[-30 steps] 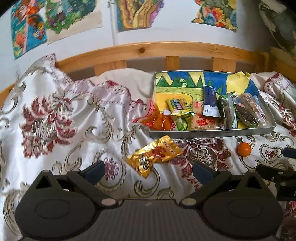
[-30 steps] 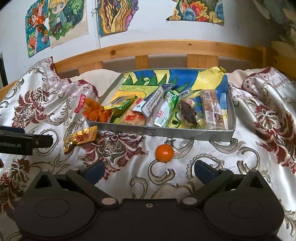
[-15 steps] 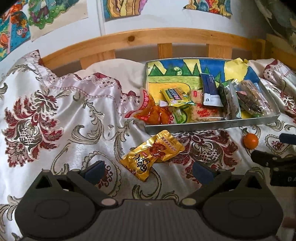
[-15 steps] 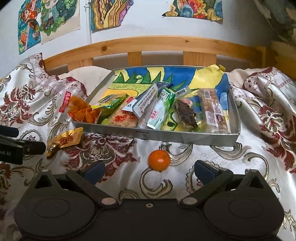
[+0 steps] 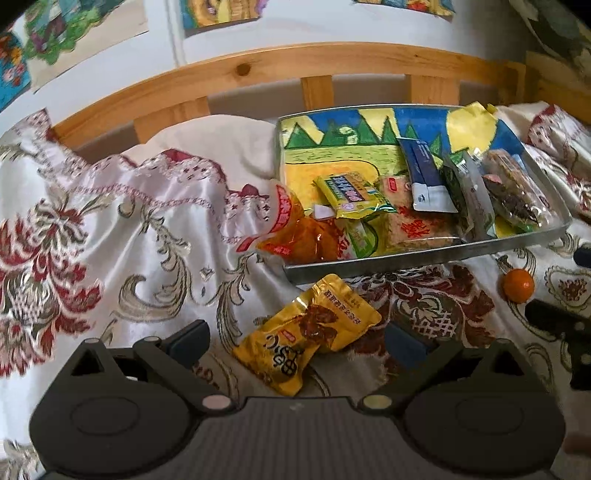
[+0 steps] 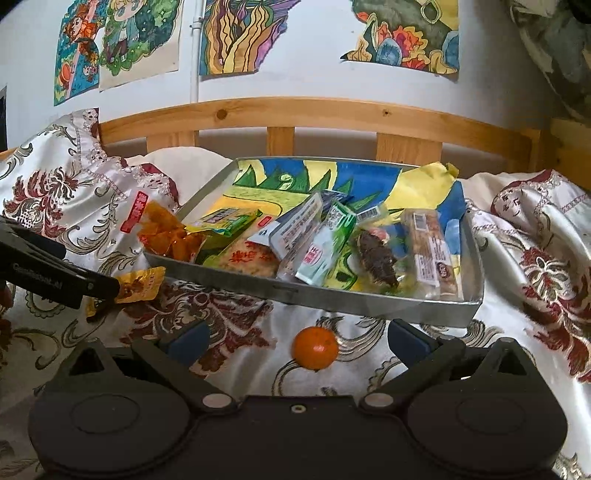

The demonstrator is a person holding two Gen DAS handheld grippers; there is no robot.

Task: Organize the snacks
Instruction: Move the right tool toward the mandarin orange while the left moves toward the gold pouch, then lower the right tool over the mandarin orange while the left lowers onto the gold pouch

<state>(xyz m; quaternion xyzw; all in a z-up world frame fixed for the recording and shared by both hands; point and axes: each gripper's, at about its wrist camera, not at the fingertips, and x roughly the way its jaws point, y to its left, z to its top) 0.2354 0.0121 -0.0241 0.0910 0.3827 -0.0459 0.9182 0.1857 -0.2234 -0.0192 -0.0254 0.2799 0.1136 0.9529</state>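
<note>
Since the earlier frame, the left gripper [image 5: 295,338] has been brought closer to the gold snack packet [image 5: 308,334], which now lies between its widely spread fingers, and the right gripper [image 6: 297,341] has been brought up to the orange [image 6: 316,347], likewise framed by wide-open fingers. Nothing is held by either gripper; whether the packet is touched cannot be told.

One metal tray [image 6: 369,301] is set on the floral bedspread [image 5: 110,229], in front of the wooden headboard [image 6: 332,114]. Its floor is lined with a coloured drawing [image 5: 332,147]. Several wrapped snacks are stacked along its near wall, among them a blue-and-white packet [image 5: 424,177] and a green-yellow packet [image 5: 351,194]. One orange chip bag [image 5: 299,229] hangs over the tray's left corner, partly outside.

One gold packet and one orange are counted loose on the bedspread, both just in front of the tray's near wall. Paintings [image 6: 229,33] are fixed to the wall above.
</note>
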